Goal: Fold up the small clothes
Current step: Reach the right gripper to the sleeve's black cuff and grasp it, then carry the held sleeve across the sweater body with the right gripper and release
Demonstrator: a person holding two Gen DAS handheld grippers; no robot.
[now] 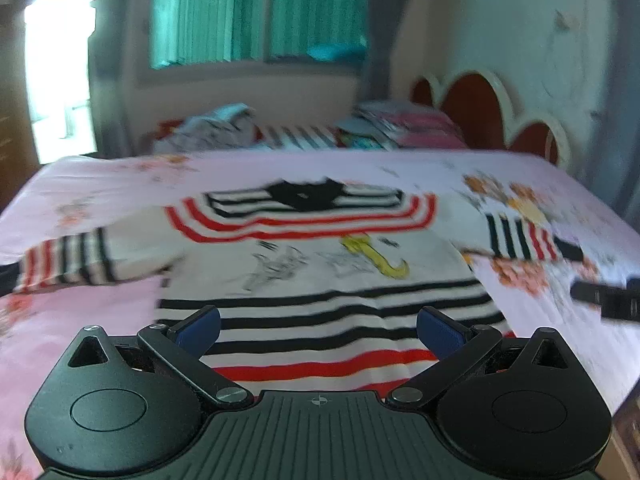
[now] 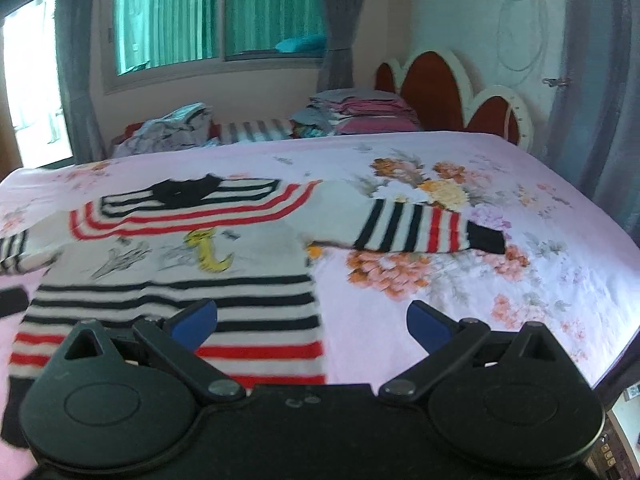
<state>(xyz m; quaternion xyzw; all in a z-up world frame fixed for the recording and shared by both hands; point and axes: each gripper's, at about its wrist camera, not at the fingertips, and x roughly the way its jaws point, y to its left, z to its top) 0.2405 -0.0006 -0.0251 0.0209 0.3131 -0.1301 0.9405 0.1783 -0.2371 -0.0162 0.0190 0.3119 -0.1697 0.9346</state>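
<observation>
The striped sweater (image 1: pixel 320 264) lies flat on the bed (image 2: pixel 460 320), front up, collar toward twelve o'clock and hem toward me at six, both sleeves spread out to nine and three. I judge it is laid out this way so the sleeves can be folded in first. My left tool (image 1: pixel 318 326) hovers over the hem with its jaws wide, holding nothing. My right tool (image 2: pixel 312 322) is also wide and empty, straddling the sweater's right edge (one blue pad over the stripes, the other over bare sheet). The right sleeve (image 2: pixel 424 228) sits at about one o'clock from it, well apart.

The bed wears a pink flowered sheet. Beyond it, toward twelve, are heaps of other clothes (image 2: pixel 356 114), a scalloped red headboard (image 2: pixel 432 88) and a window (image 2: pixel 172 20) with green curtains.
</observation>
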